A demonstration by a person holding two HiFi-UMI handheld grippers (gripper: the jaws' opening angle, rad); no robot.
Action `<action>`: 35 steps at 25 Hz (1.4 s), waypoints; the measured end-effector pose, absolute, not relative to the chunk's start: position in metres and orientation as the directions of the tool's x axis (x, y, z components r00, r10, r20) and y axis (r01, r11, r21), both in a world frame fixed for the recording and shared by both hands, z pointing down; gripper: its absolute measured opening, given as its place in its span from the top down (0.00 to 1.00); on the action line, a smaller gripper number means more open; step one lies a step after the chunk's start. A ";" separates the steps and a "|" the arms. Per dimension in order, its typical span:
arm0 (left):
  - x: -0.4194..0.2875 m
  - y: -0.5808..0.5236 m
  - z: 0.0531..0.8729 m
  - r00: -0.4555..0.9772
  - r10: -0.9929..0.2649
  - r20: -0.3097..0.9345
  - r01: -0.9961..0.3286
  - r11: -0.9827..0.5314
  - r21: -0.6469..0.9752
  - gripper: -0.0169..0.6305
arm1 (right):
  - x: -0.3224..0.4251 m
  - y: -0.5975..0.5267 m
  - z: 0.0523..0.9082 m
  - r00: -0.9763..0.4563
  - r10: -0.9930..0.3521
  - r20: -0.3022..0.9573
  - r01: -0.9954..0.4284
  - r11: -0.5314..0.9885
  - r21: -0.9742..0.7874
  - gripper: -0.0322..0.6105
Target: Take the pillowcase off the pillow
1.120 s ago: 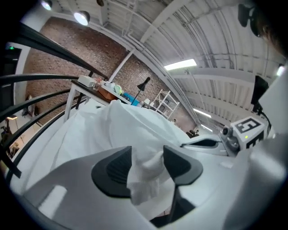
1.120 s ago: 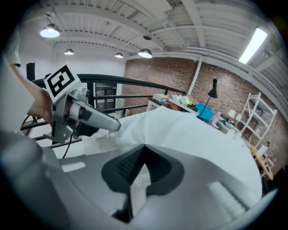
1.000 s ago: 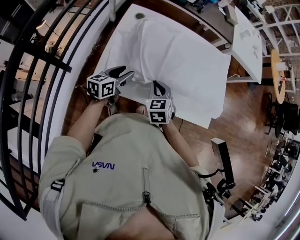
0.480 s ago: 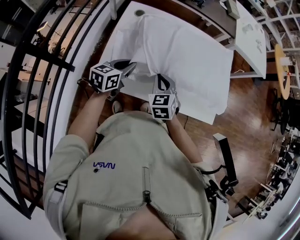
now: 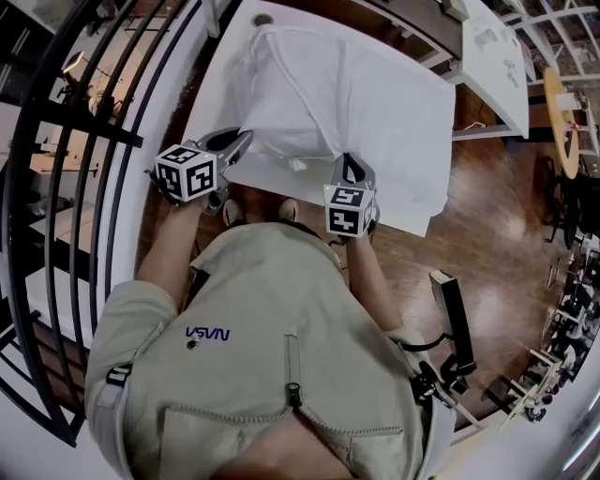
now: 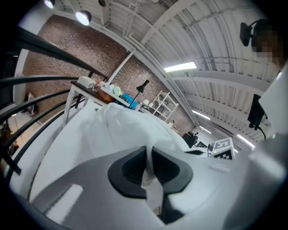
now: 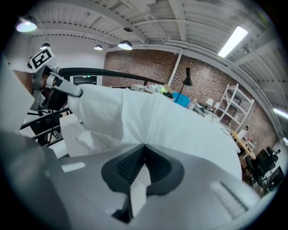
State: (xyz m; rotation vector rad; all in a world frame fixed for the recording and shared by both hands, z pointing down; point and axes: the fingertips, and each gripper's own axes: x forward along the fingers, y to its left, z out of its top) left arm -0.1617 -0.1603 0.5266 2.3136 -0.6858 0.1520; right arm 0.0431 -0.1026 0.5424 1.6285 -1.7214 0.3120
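Observation:
The pillow in its white pillowcase (image 5: pixel 319 84) lies on a white table (image 5: pixel 246 28) in front of me. My left gripper (image 5: pixel 242 141) is at the near left corner; its jaws have just been closing and now pinch a fold of the pillowcase (image 6: pixel 146 177), which runs out between the pads. At the near edge further right, my right gripper (image 5: pixel 345 165) is shut on another fold of the white fabric (image 7: pixel 139 188). Between the two grippers the cloth (image 7: pixel 135 117) is bunched and drawn toward me. In the right gripper view the left gripper (image 7: pixel 67 87) shows at the left, gripping the cloth.
A black curved railing (image 5: pixel 84 141) runs close along the left. A second white table (image 5: pixel 487 56) stands at the upper right above wooden floor (image 5: pixel 469 234). A black stand (image 5: pixel 455 319) sits by my right side. Shelves and a lamp (image 7: pixel 186 81) are beyond the table.
The left jaws have closed on the pillowcase edge and lifted slightly. The right gripper has slid to the right along the near edge with the fabric, and the cloth has bunched up.

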 end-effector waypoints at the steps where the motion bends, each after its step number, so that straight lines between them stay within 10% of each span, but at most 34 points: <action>1: -0.165 -0.152 0.545 0.846 -0.429 0.316 -0.526 -0.574 0.628 0.93 | 0.040 -0.099 0.554 0.060 -0.741 0.669 -0.941 0.181 0.286 0.94; 15: -0.176 -0.149 0.497 0.860 -0.501 0.094 -0.429 -0.612 0.665 0.68 | 0.028 -0.097 0.579 -0.112 -0.674 0.730 -0.946 0.297 0.129 0.94; 24: -0.143 -0.189 0.492 0.782 -0.576 0.236 -0.605 -0.615 0.506 0.61 | 0.012 -0.102 0.514 -0.405 -0.688 0.602 -0.871 0.490 -0.025 0.82; 35: -0.150 -0.271 0.510 0.733 -0.601 0.320 -0.675 -0.580 0.456 0.60 | -0.023 -0.170 0.457 -0.427 -0.743 0.516 -0.850 0.524 0.051 0.82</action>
